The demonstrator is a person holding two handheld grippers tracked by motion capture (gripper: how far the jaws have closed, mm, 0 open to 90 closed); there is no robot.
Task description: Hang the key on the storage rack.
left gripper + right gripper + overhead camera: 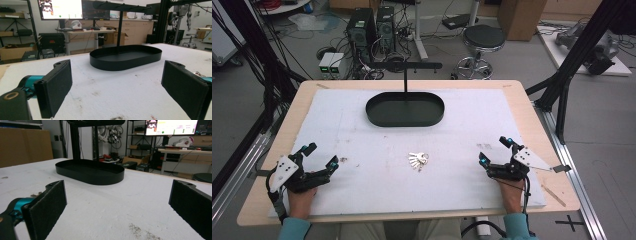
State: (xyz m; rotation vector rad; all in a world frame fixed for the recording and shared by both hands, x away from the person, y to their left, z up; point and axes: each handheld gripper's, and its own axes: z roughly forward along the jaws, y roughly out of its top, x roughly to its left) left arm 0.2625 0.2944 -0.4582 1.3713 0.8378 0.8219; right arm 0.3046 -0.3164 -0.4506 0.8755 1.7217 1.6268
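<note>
Item 1, landmark: black oval tray with an upright post and a crossbar on top, standing at the far middle of the white surface. I place every other entry by this tray. In the left gripper view the tray sits ahead and slightly right of centre; in the right gripper view the tray sits ahead and left of centre.

Item 2: bunch of keys, silver, lying flat on the surface on the near side of the tray, well apart from it, roughly in line with the tray's middle. Nothing touches it. A sliver of the keys shows just behind my right gripper's left jaw; in the left gripper view a small glimpse of the keys peeks over the right jaw.

Item 3: left gripper, held in a hand, near and left of the tray, well apart from the keys. Jaws spread wide, released, nothing between them. In its own view the left gripper frames bare surface.

Item 4: right gripper, held in a hand, near and right of the tray, well apart from the keys. Jaws spread wide, released, nothing between them. In its own view the right gripper frames bare surface with a few dark specks.
</note>
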